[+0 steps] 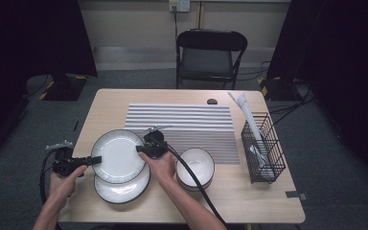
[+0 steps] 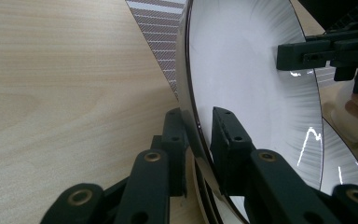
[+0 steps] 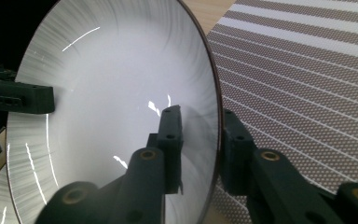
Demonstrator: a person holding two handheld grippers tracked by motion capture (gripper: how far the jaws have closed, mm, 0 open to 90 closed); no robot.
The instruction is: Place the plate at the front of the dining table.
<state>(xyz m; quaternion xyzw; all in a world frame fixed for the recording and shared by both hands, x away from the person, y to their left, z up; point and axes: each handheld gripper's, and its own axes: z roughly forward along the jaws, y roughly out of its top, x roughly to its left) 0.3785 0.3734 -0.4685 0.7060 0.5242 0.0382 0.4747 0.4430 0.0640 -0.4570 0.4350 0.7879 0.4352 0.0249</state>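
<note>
High view: a person held one plate [image 1: 119, 155] between two grippers, lifted just above a second plate [image 1: 124, 190] lying on the counter [image 1: 249, 196]. The left gripper [image 1: 95, 161] took the plate's left rim, the right gripper [image 1: 141, 149] the opposite rim. Gripping both sides probably kept the wide plate level and shared the load. A stack of bowls [image 1: 196, 166] sat just right of the plates, a striped mat [image 1: 187, 120] lay behind them, and a wire basket [image 1: 263, 151] with utensils stood near the right edge. A folding chair [image 1: 210, 55] stood beyond the counter. Likely aim: the mat, judging by the lift off the stack.

Left gripper view: the fingers [image 2: 228, 140] were clamped on the plate's rim, one above it, one under, so the grip was on the edge only. This view added the contact itself, which the high view blurred, plus the other gripper [image 2: 326, 51] biting the far rim and a sliver of the lower plate [image 2: 349, 158] beneath, apart from the held one.

Right gripper view: the fingers [image 3: 170, 135] were closed on the rim too, one inside the plate [image 3: 112, 107], one outside. The mat [image 3: 307, 79] lay right beside it, closer than the high view suggested. The left gripper [image 3: 23, 100] showed at the far rim.
</note>
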